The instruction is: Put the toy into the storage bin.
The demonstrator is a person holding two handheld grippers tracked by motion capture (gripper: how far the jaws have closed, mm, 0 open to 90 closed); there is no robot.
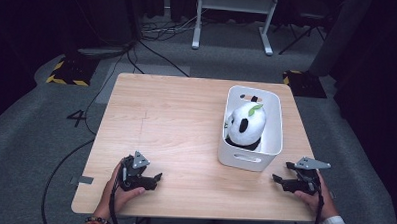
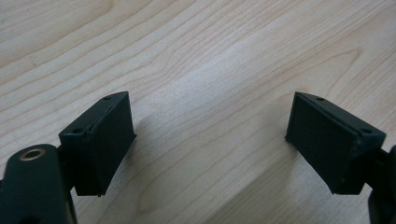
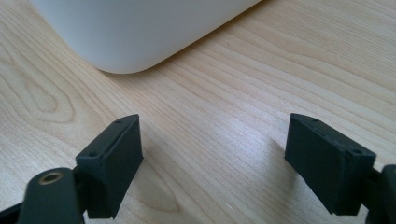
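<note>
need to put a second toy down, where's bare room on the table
The whole left half of the wooden table is bare, from the far edge down to the left claw. A smaller free strip lies between the two claws. The right side is crowded: the white bin with the panda plush, right claw beside it.

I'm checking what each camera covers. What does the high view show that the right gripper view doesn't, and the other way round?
High view alone: the panda plush sitting inside the white bin, the left claw near the table's front edge, and the grey floor with cables.
Right gripper view alone: a close look at the right claw, jaws apart with bare wood between them.
Both: the white bin's wall and the wooden table.
</note>
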